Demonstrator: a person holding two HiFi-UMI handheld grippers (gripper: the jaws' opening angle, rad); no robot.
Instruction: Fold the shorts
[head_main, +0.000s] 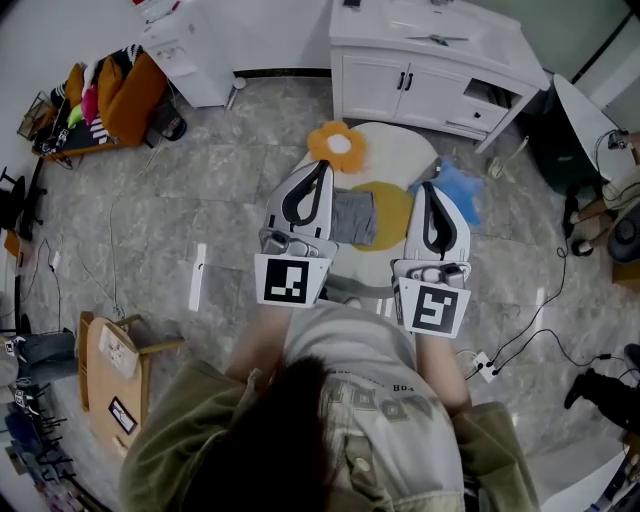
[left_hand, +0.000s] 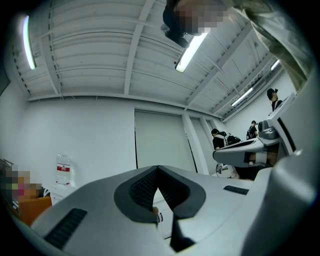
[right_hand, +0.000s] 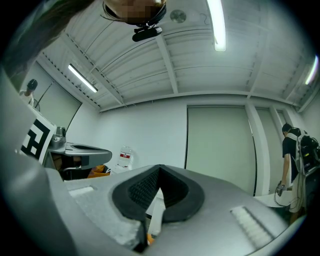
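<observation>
1. The round white table (head_main: 398, 148) is my landmark. It stands in front of me, on my side of a white cabinet (head_main: 420, 70).
2. I hold my left gripper (head_main: 322, 166) above the table's left part and my right gripper (head_main: 428, 186) above its right part. Both are raised and aimed a little upward, so their own views show wall and ceiling rather than the tabletop.
3. The left gripper's jaws are closed tip to tip with nothing between them. The right gripper's jaws are closed and empty too.
4. A yellow round mat (head_main: 395, 212) lies near the middle of the table.
5. The grey shorts (head_main: 352, 218) lie on the table just left of that mat, between my two grippers. They show as a small, compact, roughly rectangular patch.
6. I judge that this fits two stages: shorts already folded small with my grippers lifted clear, or shorts lying in a heap waiting to be spread. The head view is too coarse to show layers or edges, so I cannot settle which.
7. If there is more folding to do, I would have to tip the jaws down toward the table and open them, because as they are they can take no cloth.
</observation>
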